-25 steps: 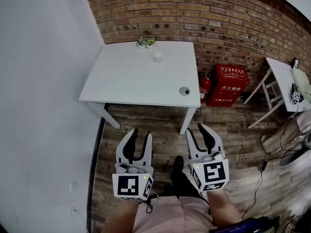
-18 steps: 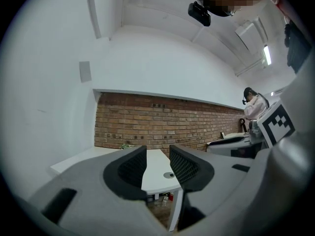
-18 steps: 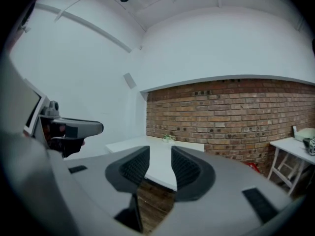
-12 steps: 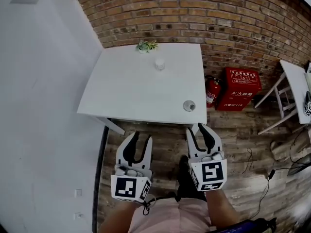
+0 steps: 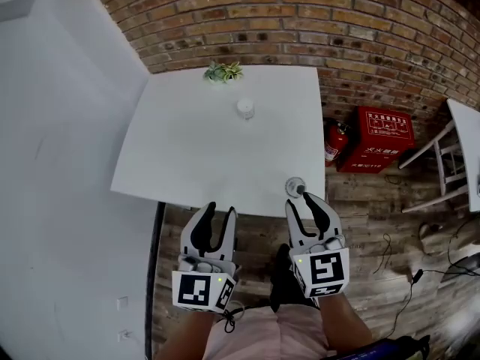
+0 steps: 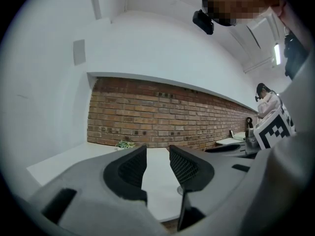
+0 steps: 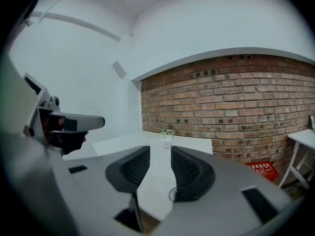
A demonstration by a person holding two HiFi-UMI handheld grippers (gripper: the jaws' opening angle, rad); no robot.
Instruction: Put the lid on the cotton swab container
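A white table [image 5: 195,156] stands against the brick wall. The small white cotton swab container [image 5: 245,109] stands upright at its far middle, and the round lid [image 5: 294,186] lies near the front right corner. My left gripper [image 5: 220,210] is open and empty, just short of the table's front edge. My right gripper [image 5: 301,201] is also open and empty, its tips just before the lid. In the right gripper view the container [image 7: 168,140] shows between the jaws far off, and the lid [image 7: 172,194] peeks out beside the right jaw. The left gripper view shows the lid [image 6: 180,190] low, partly hidden.
A small potted plant [image 5: 223,71] sits at the table's far edge. A red fire extinguisher [image 5: 334,142] and a red box [image 5: 379,139] stand on the wooden floor right of the table. Another white table [image 5: 465,148] is at the far right. A white wall runs along the left.
The table has come much closer in the head view. Both grippers have moved forward from over the floor to the table's front edge, the right one up to the lid.
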